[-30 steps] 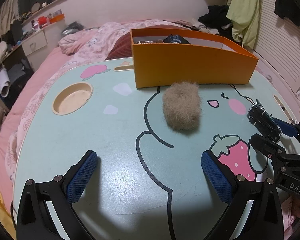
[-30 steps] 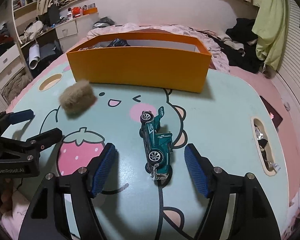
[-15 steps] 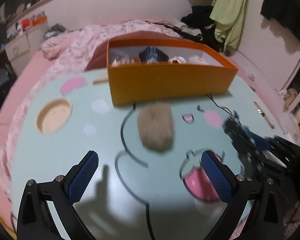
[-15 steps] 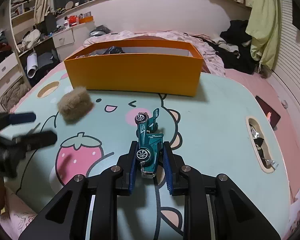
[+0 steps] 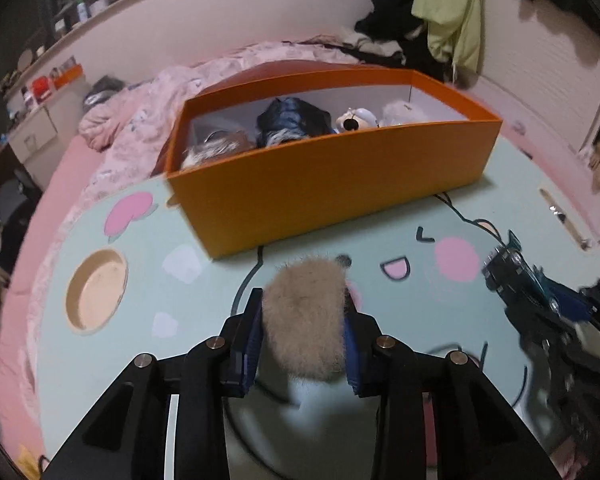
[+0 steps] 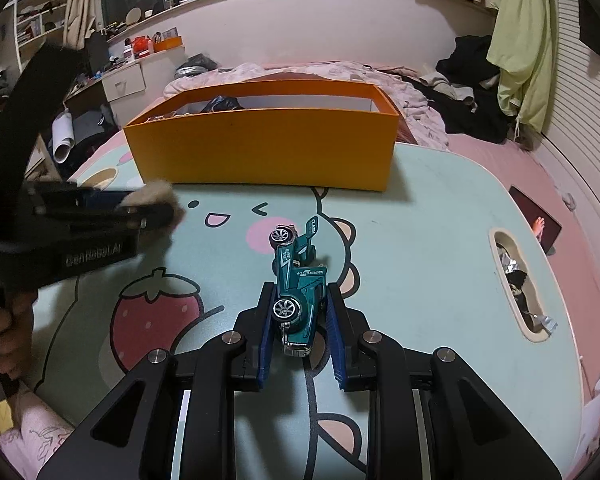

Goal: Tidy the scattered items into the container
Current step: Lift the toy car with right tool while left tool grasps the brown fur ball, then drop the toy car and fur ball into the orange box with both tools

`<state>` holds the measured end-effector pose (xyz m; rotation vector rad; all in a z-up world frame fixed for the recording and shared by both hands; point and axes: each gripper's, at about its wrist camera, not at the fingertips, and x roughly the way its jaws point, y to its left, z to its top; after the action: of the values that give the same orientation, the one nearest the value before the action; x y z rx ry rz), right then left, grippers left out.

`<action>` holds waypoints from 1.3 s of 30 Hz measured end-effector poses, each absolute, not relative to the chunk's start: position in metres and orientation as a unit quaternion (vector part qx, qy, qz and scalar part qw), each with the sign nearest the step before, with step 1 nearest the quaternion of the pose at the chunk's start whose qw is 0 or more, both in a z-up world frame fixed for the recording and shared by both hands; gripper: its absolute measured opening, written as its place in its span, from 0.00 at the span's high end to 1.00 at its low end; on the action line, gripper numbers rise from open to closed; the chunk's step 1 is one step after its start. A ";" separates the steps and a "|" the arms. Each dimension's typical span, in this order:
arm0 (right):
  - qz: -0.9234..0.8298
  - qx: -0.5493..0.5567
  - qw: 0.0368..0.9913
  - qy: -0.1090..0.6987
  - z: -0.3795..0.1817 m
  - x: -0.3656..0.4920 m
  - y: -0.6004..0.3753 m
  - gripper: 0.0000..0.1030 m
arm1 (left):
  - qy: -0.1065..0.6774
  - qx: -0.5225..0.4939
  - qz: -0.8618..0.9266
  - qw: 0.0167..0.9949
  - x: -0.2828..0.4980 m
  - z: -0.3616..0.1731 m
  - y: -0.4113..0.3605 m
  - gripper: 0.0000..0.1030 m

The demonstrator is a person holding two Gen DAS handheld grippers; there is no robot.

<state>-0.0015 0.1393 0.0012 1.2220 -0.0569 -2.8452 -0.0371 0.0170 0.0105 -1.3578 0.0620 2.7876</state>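
Note:
A tan fur ball [image 5: 306, 332] sits between the blue pads of my left gripper [image 5: 304, 298], whose jaws are closing and press on its sides just above the mint cartoon table [image 5: 140, 360]. My right gripper [image 6: 300, 296] is shut on the rear of a teal toy car [image 6: 296, 256] lying on its side with its wheels facing left. The orange box [image 5: 332, 184] stands at the table's far edge with several items inside. The right wrist view shows the left gripper [image 6: 156, 208] with the fur ball [image 6: 156, 194] at left. The car [image 5: 516, 276] also appears at the right of the left wrist view.
A round cup recess [image 5: 96, 292] is sunk in the table's left side, and a long slot [image 6: 516, 280] holding small bits lies along its right edge. Pink bedding surrounds the table. A person's hand [image 6: 4, 328] grips the left tool.
My left gripper moved forward over the fur ball and its wide-open jaws came in onto it. The right gripper went from open around the car to shut on it and stayed in place.

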 end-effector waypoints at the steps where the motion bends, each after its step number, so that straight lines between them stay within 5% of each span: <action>1: -0.918 0.394 0.022 -0.019 0.001 -0.001 0.140 0.76 | 0.007 -0.434 0.901 0.024 -0.029 0.012 0.011 0.69; 13: -0.921 0.377 0.070 -0.068 0.020 -0.003 0.146 0.76 | -0.029 -0.361 0.930 0.057 0.022 0.063 -0.009 0.69; 21: -0.931 0.344 0.071 -0.098 0.082 -0.058 0.155 0.76 | -0.024 -0.331 0.941 0.072 -0.054 0.118 -0.002 0.68; 28: -0.924 0.370 0.024 -0.087 0.075 -0.127 0.160 0.76 | -0.024 -0.384 0.922 0.039 -0.148 0.099 0.005 0.67; 30: -0.922 0.378 0.005 -0.086 0.068 -0.141 0.161 0.75 | -0.027 -0.401 0.915 0.025 -0.158 0.090 0.005 0.38; 32: -0.916 0.392 -0.016 -0.085 0.061 -0.150 0.162 0.68 | -0.032 -0.408 0.912 0.012 -0.159 0.085 0.003 0.23; 37: -0.911 0.402 -0.042 -0.078 0.058 -0.146 0.161 0.48 | -0.027 -0.400 0.916 0.008 -0.146 0.085 -0.004 0.15; 39: -0.914 0.398 -0.038 -0.067 0.060 -0.143 0.159 0.47 | -0.029 -0.395 0.918 0.010 -0.140 0.088 -0.007 0.15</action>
<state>-0.1435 0.1586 0.0595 1.2827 -0.2173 -2.9433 -0.1399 -0.0069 0.0877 -1.2319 -0.0895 2.8661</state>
